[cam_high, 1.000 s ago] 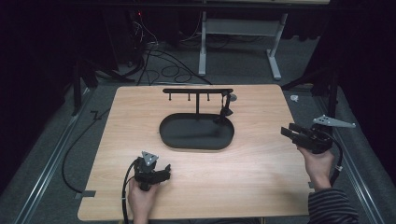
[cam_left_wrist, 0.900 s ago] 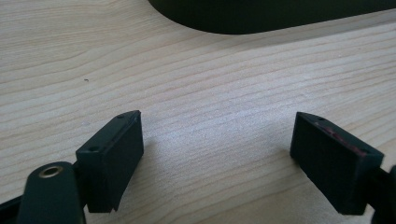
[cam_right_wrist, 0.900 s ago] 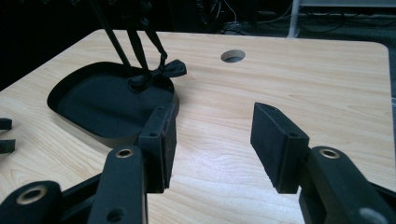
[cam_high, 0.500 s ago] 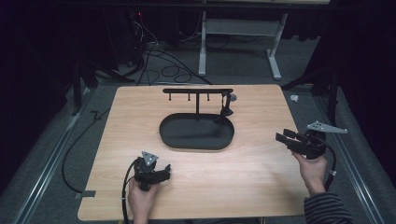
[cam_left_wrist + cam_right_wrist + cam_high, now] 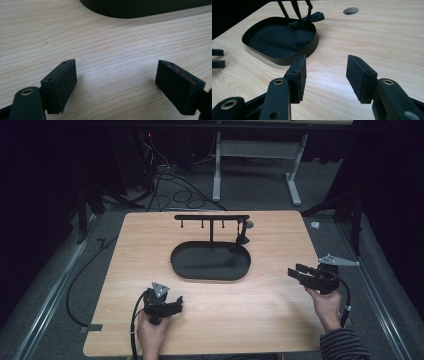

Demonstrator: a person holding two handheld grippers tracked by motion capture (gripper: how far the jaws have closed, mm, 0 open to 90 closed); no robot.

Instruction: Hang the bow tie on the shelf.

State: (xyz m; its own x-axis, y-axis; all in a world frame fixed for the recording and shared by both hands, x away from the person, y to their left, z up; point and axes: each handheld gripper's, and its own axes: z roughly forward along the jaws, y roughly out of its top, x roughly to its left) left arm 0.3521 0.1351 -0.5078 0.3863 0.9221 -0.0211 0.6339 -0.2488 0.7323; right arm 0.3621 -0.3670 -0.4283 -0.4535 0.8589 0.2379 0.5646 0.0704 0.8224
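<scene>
Since the earlier frames, the right gripper (image 5: 298, 273) has come lower and a little inward along the table's right edge, while the left gripper (image 5: 172, 305) keeps its place. Both pairs of jaws stand apart, with only bare wood between them. From the right gripper, the black oval tray (image 5: 210, 275) lies at about nine o'clock; from the left gripper it is at about one o'clock, near but not touching. A black T-shaped stand (image 5: 211, 218) rises at the tray's far rim. At its right end hangs a small dark piece (image 5: 305, 20), perhaps a bow tie, resting on the tray's edge. All stands on the wooden table (image 5: 135, 255).
</scene>
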